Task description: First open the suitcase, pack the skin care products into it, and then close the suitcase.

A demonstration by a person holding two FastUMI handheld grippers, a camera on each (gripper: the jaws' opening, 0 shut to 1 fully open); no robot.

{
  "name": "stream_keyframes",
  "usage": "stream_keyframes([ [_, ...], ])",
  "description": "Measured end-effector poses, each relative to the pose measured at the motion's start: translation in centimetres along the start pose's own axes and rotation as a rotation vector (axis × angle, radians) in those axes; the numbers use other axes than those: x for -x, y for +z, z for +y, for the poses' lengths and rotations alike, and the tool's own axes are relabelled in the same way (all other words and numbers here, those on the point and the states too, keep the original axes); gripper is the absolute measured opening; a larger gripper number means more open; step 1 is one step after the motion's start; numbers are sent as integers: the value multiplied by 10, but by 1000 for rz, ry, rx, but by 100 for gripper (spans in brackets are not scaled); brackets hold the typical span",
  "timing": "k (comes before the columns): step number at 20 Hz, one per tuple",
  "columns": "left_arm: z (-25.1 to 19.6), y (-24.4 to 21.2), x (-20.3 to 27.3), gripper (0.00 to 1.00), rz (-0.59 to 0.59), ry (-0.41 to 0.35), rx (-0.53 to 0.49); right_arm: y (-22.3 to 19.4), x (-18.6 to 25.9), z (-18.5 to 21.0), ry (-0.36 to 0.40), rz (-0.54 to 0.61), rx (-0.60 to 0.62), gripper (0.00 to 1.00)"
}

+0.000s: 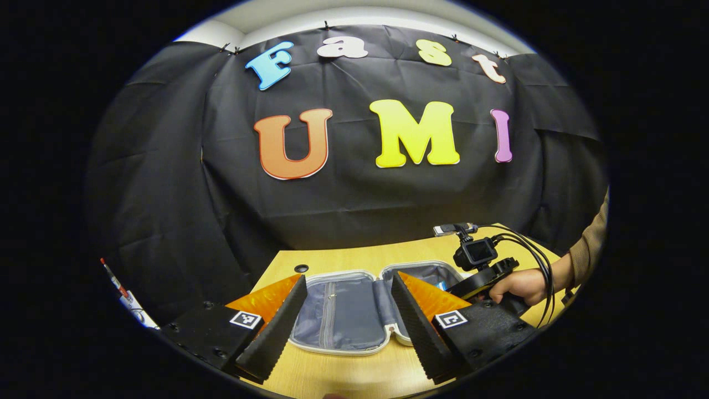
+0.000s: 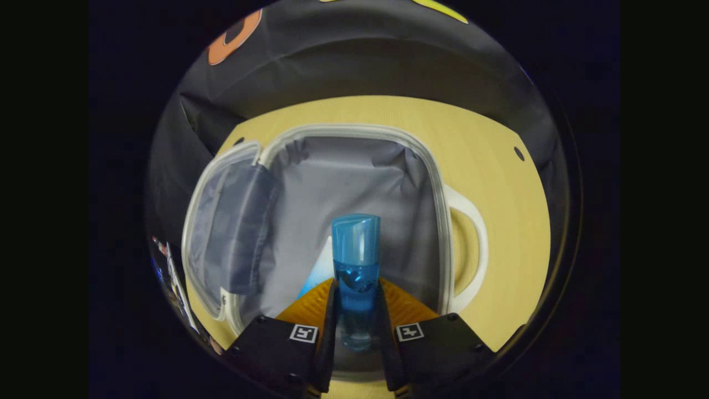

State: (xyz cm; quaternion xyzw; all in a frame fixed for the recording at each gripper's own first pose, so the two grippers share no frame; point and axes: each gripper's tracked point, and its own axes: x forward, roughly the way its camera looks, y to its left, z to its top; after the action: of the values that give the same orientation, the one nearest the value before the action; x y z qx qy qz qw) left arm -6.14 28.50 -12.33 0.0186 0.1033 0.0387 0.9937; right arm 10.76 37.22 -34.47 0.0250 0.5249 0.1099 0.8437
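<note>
A small suitcase (image 1: 332,350) lies wide open on the wooden table (image 1: 354,377), both grey-lined halves flat. My left gripper (image 1: 349,276) hovers open above its near edge, nothing between the fingers. To the right, a hand (image 1: 520,285) holds the right gripper over the suitcase's right half. In the right gripper view, my right gripper (image 2: 356,284) is shut on a clear blue bottle (image 2: 355,244) with a blue cap, held above the grey lining (image 2: 354,177) of the deep half. A pale blue-white item (image 2: 317,274) lies in the suitcase just left of the bottle, partly hidden.
The suitcase's white handle (image 2: 471,249) sticks out toward the table's right side. Its lid half with a zip pocket (image 2: 232,233) lies to the left. A pen and some small items (image 1: 119,288) sit off the table's left edge. The black cloth wall (image 1: 354,210) stands close behind.
</note>
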Motion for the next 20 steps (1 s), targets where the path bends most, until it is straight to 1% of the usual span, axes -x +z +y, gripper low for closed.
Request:
stream_keyframes([
  [2,10,-7,3,98,16,24,14,-3,-5,-2,-22,20,-33,35],
  [4,18,-13,6,98,25,33,47,2,-10,3,-4,13,-25,35],
  [6,27,-25,4,98,40,34,91,2,-11,5,-15,15,-6,35],
  [7,32,-30,3,98,50,35,114,3,-9,8,-3,10,-8,36],
  [9,50,-42,-3,98,75,49,169,1,-7,12,24,10,-14,41],
  [10,59,-48,-8,98,85,50,202,1,-3,12,33,5,-17,49],
  [11,67,-51,-12,98,92,47,239,3,4,13,48,-13,-14,61],
  [12,77,-56,-17,98,102,40,281,9,15,13,59,-48,-2,72],
  [13,86,-66,-25,98,119,33,330,15,27,12,60,-92,22,74],
  [14,99,-74,-34,98,127,29,393,22,42,8,50,-136,58,81],
  [15,108,-84,-44,98,148,23,465,28,59,3,46,-185,113,78],
  [16,122,-101,-55,99,169,34,543,32,74,0,51,-229,175,82],
  [17,137,-114,-63,99,192,46,610,34,93,-5,53,-276,228,82],
  [18,154,-124,-73,99,199,58,676,35,113,-12,54,-324,266,78],
  [19,166,-134,-80,99,208,65,742,34,132,-19,55,-373,288,82],
  [20,177,-142,-90,99,205,67,811,32,150,-27,56,-412,294,82],
])
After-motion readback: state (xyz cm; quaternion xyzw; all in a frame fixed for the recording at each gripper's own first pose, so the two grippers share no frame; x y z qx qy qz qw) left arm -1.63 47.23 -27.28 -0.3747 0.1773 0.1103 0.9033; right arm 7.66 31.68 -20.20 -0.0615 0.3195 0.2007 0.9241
